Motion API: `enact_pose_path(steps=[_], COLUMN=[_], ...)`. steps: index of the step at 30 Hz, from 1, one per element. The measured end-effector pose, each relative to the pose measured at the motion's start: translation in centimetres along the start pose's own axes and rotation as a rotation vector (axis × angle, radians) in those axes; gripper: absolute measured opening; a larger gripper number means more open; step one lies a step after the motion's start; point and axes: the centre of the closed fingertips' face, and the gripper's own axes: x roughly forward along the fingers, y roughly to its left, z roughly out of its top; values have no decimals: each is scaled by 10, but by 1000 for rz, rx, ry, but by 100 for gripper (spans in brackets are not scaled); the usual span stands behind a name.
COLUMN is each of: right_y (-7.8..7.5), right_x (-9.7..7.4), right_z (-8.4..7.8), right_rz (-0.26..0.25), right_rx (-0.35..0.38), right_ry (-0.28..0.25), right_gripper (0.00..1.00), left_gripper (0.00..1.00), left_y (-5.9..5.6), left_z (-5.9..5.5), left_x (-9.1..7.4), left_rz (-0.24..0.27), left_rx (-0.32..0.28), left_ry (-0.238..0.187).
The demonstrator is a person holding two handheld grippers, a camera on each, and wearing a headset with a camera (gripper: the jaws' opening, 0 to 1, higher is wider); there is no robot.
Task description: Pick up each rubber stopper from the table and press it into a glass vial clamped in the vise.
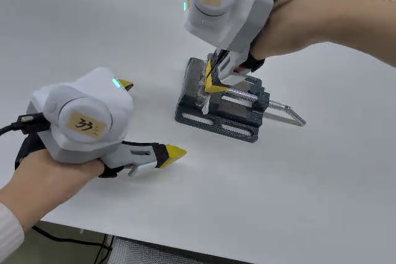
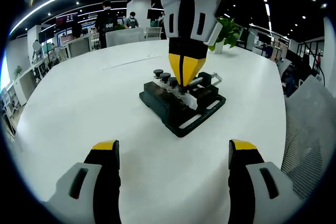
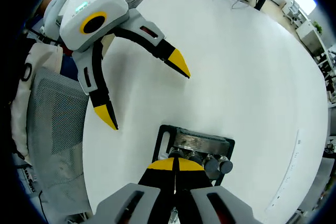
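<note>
A dark vise (image 1: 216,115) stands on the white table and clamps a row of glass vials (image 2: 165,80) capped with black rubber stoppers (image 3: 224,165). My right gripper (image 1: 213,85) points straight down onto the near end of that row, its yellow tips closed together. Whatever lies under those tips is hidden. From the left gripper view the right gripper (image 2: 186,72) sits on top of the vise (image 2: 181,108). My left gripper (image 1: 150,118) hovers open and empty over bare table to the left of the vise, also seen as the left gripper (image 3: 144,90) beyond the vise (image 3: 199,142).
The vise's screw handle (image 1: 284,110) sticks out to the right. The table's front edge (image 1: 185,246) runs close below the left gripper. A mesh chair (image 2: 310,129) stands beside the table, and people sit at desks (image 2: 105,19) far behind.
</note>
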Motion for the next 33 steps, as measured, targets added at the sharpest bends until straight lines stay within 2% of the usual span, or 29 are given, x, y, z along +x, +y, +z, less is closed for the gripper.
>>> enact_pose_path(steps=[4, 5, 6, 9, 10, 11, 13, 17, 19, 23, 25, 27, 29, 30, 32, 33], right_y=[-2, -1, -3, -4, -2, -2, 0, 0, -2, -1, 1, 2, -1, 0, -1, -2], right_x=[0, 0, 0, 0, 0, 0, 0, -1, -1, -2, -3, -3, -3, -3, -4, -4], right_z=[0, -1, 0, 0, -1, -1, -1, -1, -1, -1, -1, -1, -1, -1, -1, -1], right_rz=[4, 13, -9, -1, 1, -13, -9, -18, -2, 23, 4, -4, 1, 1, 8, 10], right_rx=[-2, 37, -22, 25, 67, -20, 27, 42, 64, 89, 53, 46, -6, 9, -19, -10], right_ry=[27, 42, 55, 57, 66, 84, 75, 60, 45, 40, 50, 61, 79, 80, 83, 76], right_gripper=[0, 0, 0, 0, 0, 0, 0, 0, 0, 0, 0, 0, 0, 0, 0, 0], left_gripper=[84, 84, 84, 84, 84, 84, 84, 84, 84, 84, 84, 84, 84, 84, 85, 85], left_y=[-1, -1, -2, -2, -2, -2, -3, -4, -4, -1, 0, 1, -1, 0, 0, 1], left_z=[-1, 0, -1, 1, 2, 2, 4, 11, 12, 20, 24, 28, 30, 30, 29, 30], left_x=[-1, -1, -1, -2, -2, -2, -2, -6, -7, -9, -9, -10, -10, -10, -11, -12], left_rz=[-2, -1, -3, -1, 0, 0, -5, 0, -8, -4, -2, 1, -5, -3, -5, -1], left_rx=[0, 1, 2, 3, 3, 4, 13, 21, 25, 39, 41, 40, 47, 55, 55, 59], left_ry=[7, 6, 8, 5, 3, 6, 7, -4, 6, 0, 0, -6, -4, -3, -2, -3])
